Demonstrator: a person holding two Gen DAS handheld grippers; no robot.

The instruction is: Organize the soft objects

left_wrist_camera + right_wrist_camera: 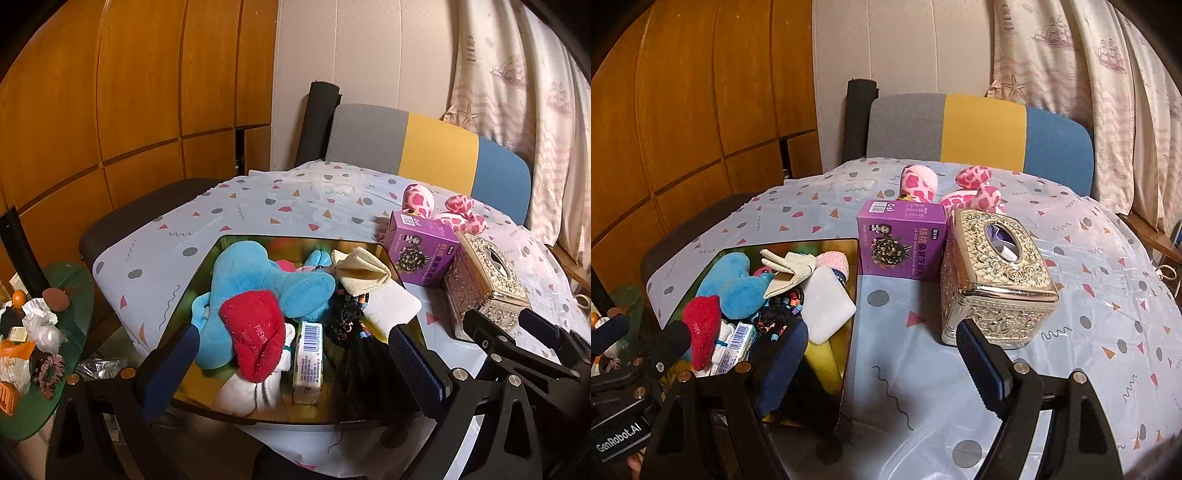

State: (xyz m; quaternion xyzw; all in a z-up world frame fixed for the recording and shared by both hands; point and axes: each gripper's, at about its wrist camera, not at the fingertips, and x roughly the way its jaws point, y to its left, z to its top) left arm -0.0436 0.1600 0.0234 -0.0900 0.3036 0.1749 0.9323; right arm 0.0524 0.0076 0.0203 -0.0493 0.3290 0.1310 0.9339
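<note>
Most of the sorting looks done: the gold tray (236, 243) at the near edge of the table (1071, 369) already holds a heap of soft things, among them a blue plush toy (258, 280), a red sock (255, 332), white socks (247, 395), a cream cloth (362, 273), a white pad (391, 306), a dark braided hairpiece (354, 339) and something pink and fluffy (834, 260) at the far side. What seems left is the pink spotted plush toy (919, 182), lying at the far side of the table behind the purple box (901, 243) and well apart from the tray. A small carton with a barcode (308, 362) also sits in the tray (hardly a soft thing, by the look of it). The ornate tissue box (993, 280) stands just beside the purple box and probably stays put. Both tools are empty: the left gripper (295, 362) hovers over the tray with its fingers spread and nothing between them, and the right gripper (882, 354) hangs over bare tablecloth with its fingers likewise wide apart. As for writing, the red sock shows "PREM…", cut off by a fold; the purple box carries Chinese characters, a line of Latin letters too small to read surely, and a barcode on top; the left tool's body reads "GenRobot.AI" in the right wrist view.
</note>
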